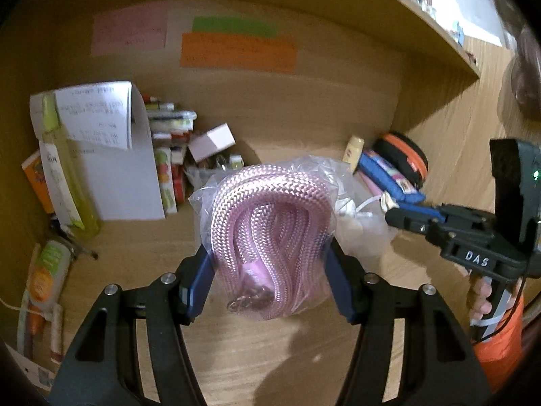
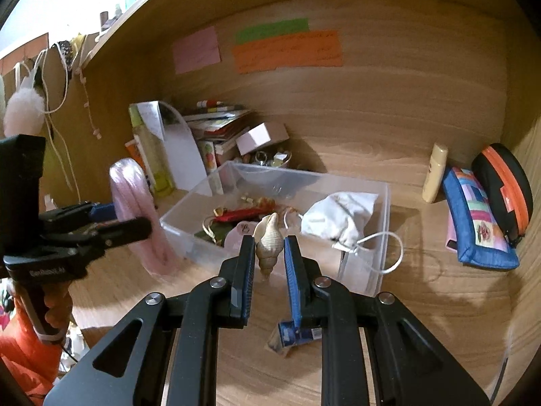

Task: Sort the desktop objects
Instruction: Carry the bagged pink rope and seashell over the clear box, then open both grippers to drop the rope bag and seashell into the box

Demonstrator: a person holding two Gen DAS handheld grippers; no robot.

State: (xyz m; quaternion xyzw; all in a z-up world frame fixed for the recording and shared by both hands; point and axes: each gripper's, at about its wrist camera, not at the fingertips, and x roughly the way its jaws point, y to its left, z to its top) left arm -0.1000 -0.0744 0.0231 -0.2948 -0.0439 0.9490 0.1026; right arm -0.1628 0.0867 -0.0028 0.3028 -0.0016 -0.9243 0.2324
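Left tongs (image 1: 270,270) clamped on a bagged pink cord (image 1: 270,233), held above the counter (image 1: 270,355). Right tongs (image 2: 268,253) closed on a pale seashell (image 2: 268,237). Only in the right view: clear bin (image 2: 382,237) with white pouch (image 2: 341,220), hidden behind the bag in the left. Bin's smaller contents indistinct.

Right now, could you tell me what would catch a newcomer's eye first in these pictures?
A coil of pink braided rope in a clear plastic bag fills the left gripper, clamped between its jaws above the wooden desk. The right gripper pinches a pale spiral seashell before a clear plastic bin of trinkets.
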